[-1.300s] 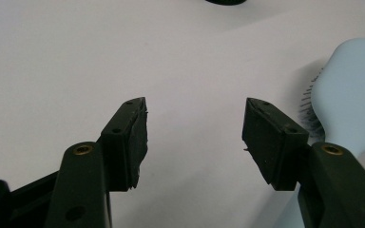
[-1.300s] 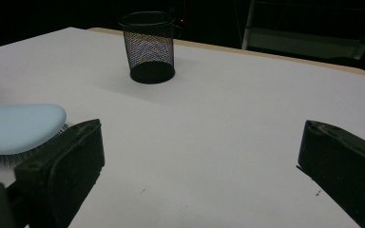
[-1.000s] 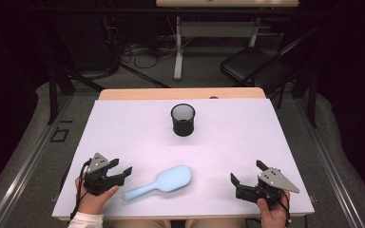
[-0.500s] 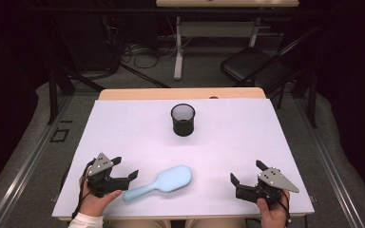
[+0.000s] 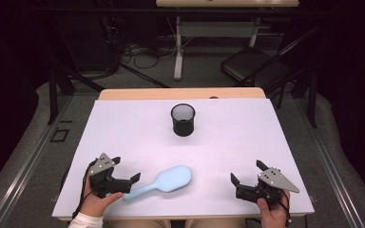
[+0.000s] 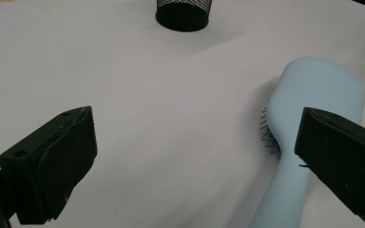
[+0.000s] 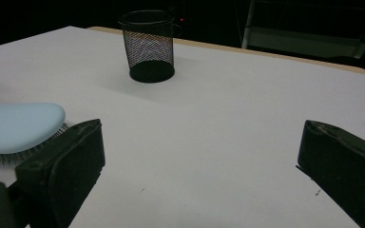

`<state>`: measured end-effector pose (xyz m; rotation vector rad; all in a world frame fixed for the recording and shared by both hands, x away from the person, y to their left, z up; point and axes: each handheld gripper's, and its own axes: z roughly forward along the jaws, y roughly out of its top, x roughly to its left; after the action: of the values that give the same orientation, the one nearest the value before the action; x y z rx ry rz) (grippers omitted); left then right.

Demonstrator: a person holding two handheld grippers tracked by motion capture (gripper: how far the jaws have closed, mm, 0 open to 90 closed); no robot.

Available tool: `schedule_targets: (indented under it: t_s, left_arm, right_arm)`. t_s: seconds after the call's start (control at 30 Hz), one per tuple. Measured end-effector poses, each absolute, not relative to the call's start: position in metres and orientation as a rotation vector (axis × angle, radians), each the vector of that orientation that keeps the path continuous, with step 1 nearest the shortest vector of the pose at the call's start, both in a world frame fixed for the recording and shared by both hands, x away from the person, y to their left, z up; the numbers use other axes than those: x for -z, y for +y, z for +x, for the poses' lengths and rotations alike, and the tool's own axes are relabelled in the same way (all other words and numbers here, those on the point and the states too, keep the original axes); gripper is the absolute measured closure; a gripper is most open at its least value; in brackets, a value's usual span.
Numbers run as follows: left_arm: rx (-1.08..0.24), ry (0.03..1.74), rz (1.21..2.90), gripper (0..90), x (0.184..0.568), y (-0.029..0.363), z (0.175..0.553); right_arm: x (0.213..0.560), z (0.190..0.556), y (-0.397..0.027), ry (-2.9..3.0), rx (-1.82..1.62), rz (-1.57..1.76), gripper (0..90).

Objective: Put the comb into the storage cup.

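High view: I see the pale blue hairbrush (image 5: 164, 182) lying bristles-down on the white table (image 5: 228, 142), nearer the front edge than the black mesh cup (image 5: 183, 119), which stands upright well beyond it toward the far side. The brush's handle points toward my left gripper (image 5: 126, 171), whose jaws have just been opening and now stand spread wide, gripping nothing; one jaw sits just over the handle's end, so I judge I am lining up to straddle the handle for a pickup. In the left gripper view the handle runs under the right-hand jaw while the other jaw hangs over bare table, so the gripper is not yet centred on the brush. My right gripper (image 5: 246, 178) rests well to the other side of the brush, near the front edge, jaws released wide and empty, presumably waiting. Between the brush and the cup lies only open table; nothing blocks a carry there.
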<state>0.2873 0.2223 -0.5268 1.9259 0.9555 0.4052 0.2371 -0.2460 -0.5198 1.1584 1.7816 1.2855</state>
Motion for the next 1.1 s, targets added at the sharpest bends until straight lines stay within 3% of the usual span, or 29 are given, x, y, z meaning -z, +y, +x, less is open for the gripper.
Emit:
schedule_targets:
  t_s: [1.1]
  left_arm:
    - [-0.325,0.847,2.025,0.6,0.513,0.206,0.290]
  right_arm:
    - [0.520,0.238,-0.246,1.786,-1.284,1.160,1.4]
